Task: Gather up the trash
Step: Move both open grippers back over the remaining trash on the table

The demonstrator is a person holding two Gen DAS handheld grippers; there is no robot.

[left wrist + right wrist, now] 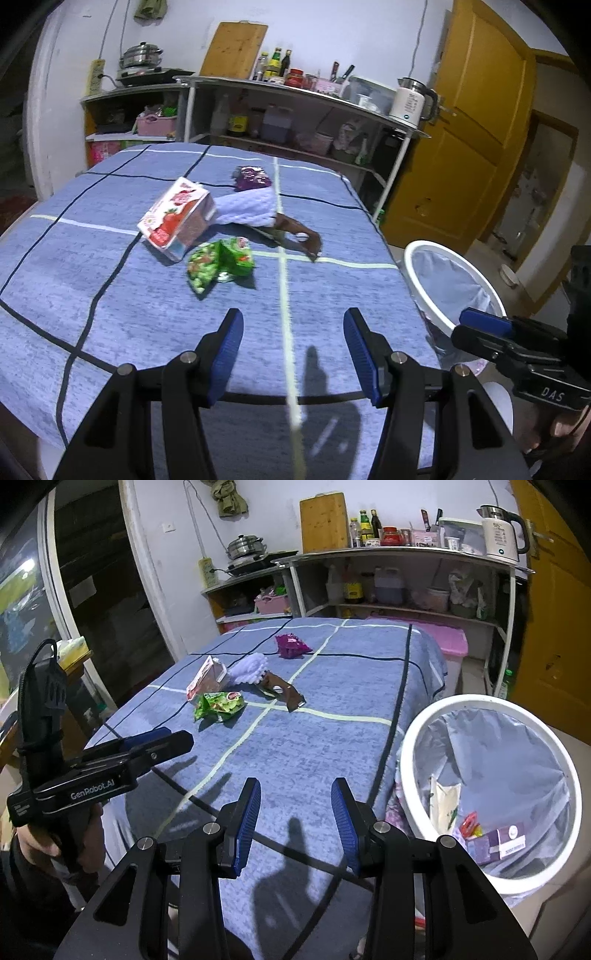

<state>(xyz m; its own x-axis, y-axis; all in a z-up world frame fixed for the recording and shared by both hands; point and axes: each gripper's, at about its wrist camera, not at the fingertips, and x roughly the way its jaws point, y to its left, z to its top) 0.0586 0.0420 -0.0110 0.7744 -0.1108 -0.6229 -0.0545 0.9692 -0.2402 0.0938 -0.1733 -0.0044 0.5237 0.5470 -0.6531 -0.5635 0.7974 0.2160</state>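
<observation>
On the blue checked tablecloth [147,306] lie a red-and-white strawberry carton [175,218] [205,679], a green snack wrapper [219,264] [219,705], a purple wrapper [251,177] [291,645] and a pale fluffy brush with a brown handle [295,230] [282,692]. A white bin [424,286] [406,775] with a clear liner stands at the table's right edge and holds several wrappers [491,840]. My left gripper [293,354] is open and empty above the cloth, short of the green wrapper. My right gripper [295,823] is open and empty near the table's edge, left of the bin.
Behind the table stand metal shelves [295,96] with bottles, jars, a kettle [410,99] and a steel pot [140,57]. A yellow door [472,122] is at the right. A pink box [448,642] sits beyond the table's far corner.
</observation>
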